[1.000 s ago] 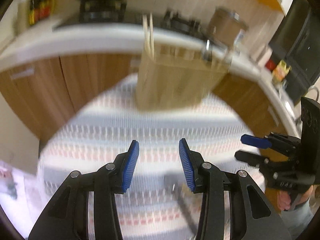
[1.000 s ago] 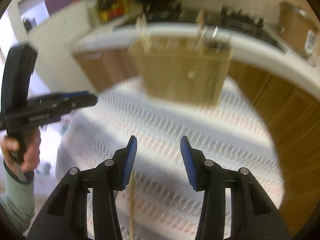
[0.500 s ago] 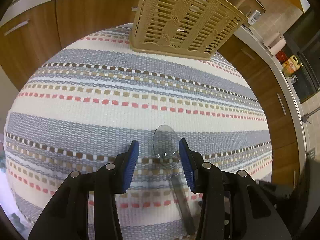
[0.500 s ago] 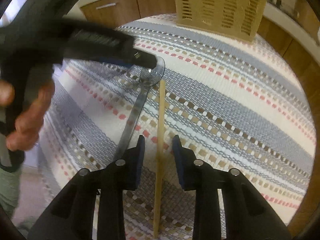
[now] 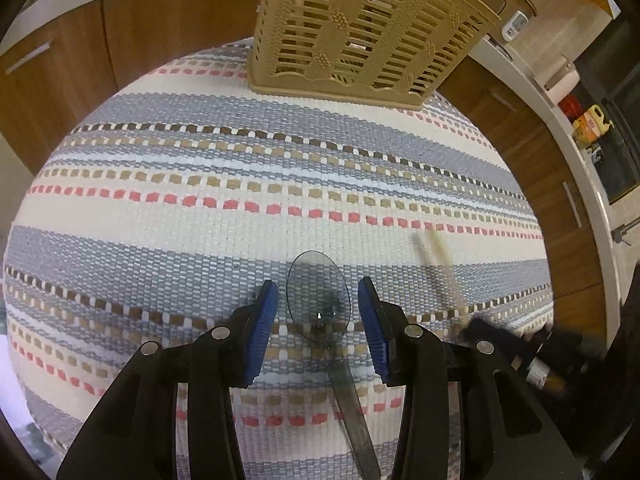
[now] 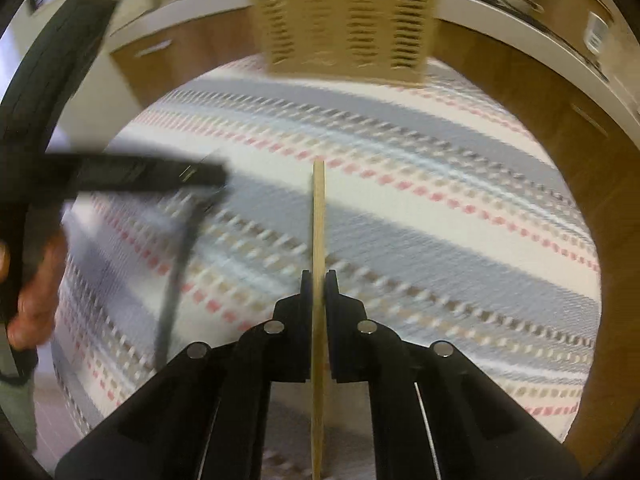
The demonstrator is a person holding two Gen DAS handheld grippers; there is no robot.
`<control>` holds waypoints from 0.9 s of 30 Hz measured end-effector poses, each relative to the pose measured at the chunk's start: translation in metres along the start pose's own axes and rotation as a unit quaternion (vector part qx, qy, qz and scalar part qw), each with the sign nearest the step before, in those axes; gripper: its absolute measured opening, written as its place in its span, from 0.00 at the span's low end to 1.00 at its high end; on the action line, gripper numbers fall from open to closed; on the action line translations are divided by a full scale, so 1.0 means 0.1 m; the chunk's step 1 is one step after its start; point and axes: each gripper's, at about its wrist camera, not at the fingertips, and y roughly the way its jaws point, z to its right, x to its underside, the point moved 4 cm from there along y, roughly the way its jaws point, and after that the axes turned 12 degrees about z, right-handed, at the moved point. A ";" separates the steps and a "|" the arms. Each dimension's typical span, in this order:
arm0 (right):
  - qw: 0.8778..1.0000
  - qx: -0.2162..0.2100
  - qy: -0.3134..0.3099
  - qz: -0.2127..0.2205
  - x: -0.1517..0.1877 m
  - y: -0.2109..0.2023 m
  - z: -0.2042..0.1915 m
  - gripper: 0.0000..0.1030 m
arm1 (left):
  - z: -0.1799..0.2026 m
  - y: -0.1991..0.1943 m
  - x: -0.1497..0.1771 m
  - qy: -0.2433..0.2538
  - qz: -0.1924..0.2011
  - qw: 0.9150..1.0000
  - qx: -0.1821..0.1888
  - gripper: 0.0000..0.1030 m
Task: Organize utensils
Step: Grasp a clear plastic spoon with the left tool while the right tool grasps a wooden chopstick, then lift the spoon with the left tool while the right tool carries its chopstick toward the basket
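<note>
Both grippers over a round table covered with a striped woven cloth (image 5: 200, 216) of grey, cream, pink and brown bands. The right gripper (image 6: 319, 280) has just been closing, and its jaws now pinch a thin, flat, pale wooden stick (image 6: 319, 216); half a second ago the same stick lay loose between wider jaws. The pick of this utensil thus appears secured, leaving the carry to the holder. The stick's long axis runs straight ahead along the gripper's fingers, its free end pointing toward the tan slotted plastic utensil basket (image 6: 344, 20), which stands at the far edge of the cloth, well apart from both tools.

The left gripper (image 5: 316, 312) stands part open, unchanged in width over the last second, but lower than before. A clear grey-tinted plastic spoon (image 5: 320, 300) lies flat on the cloth, its bowl between the blue pads (image 5: 262, 320) with a gap on each side, so nothing is gripped. The spoon's long axis runs from the bowl, which points toward the basket, back along the handle under the gripper. Judged from this, closing on the spoon is the left hand's next step.
</note>
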 end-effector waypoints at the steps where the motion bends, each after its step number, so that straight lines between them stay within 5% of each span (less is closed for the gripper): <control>1: 1.000 0.007 0.007 0.002 -0.04 0.02 0.10 0.04 | 0.03 0.01 0.00 0.005 0.000 1.000 -0.005 0.38; 8: 0.998 0.059 0.034 -0.002 -0.23 0.22 0.49 0.05 | 0.29 0.10 0.01 0.062 0.007 0.997 -0.041 0.41; 14: 0.998 0.026 0.051 -0.039 -0.35 0.31 0.57 0.07 | 0.48 0.16 0.09 0.125 0.011 0.989 -0.078 0.40; 18: 0.995 0.011 0.073 -0.069 -0.63 0.53 0.67 0.27 | 0.47 0.18 0.05 0.114 0.000 0.991 -0.062 0.40; 27: 0.992 0.015 0.046 -0.117 -0.85 0.86 0.64 0.27 | 0.38 0.21 -0.04 0.087 -0.021 0.995 -0.035 0.39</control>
